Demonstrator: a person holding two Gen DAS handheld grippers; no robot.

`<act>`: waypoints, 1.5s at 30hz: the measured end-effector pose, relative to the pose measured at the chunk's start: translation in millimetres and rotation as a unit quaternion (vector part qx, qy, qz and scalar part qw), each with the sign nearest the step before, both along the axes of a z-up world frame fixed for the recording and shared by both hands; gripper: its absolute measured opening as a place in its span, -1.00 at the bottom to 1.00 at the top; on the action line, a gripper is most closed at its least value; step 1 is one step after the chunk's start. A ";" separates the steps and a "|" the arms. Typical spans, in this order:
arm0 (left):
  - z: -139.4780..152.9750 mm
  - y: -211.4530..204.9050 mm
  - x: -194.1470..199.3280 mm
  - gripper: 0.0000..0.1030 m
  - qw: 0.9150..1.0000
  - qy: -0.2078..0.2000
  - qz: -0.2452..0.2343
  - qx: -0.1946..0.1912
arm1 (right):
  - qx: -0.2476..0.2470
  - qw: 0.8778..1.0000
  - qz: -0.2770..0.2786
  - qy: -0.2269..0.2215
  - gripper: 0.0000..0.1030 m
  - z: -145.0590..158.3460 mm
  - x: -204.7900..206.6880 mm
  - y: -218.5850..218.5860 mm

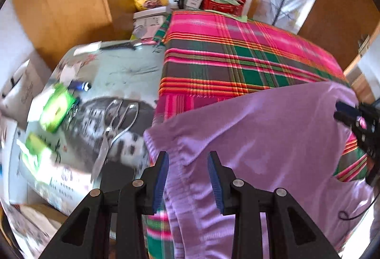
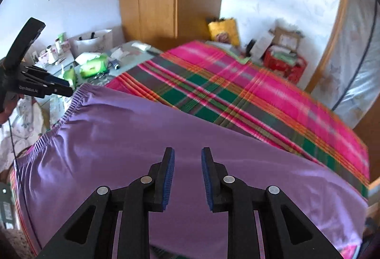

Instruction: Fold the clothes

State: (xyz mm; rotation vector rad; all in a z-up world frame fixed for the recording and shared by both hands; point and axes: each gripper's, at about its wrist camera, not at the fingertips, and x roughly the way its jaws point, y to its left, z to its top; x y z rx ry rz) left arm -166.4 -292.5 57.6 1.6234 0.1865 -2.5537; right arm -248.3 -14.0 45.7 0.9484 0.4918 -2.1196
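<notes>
Left gripper (image 1: pixel 188 178): jaws partly open, straddling the gathered waistband edge of the purple garment (image 1: pixel 261 140) without clamping it. Right gripper (image 2: pixel 187 178): jaws partly open above the smooth purple cloth, holding nothing. The garment lies spread over a pink-and-green plaid cloth (image 2: pixel 249 92); its near edge is cut off. Left of it, on the cluttered table (image 1: pixel 133 69), lie scissors (image 1: pixel 114 130) and blurred green packets (image 1: pixel 55 109).
</notes>
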 end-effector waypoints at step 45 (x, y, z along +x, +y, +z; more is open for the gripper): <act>-49.9 17.0 -65.8 -0.30 0.992 -0.029 -0.101 -0.072 | 0.037 0.991 0.113 -0.058 -0.50 -58.7 -92.1 -39.7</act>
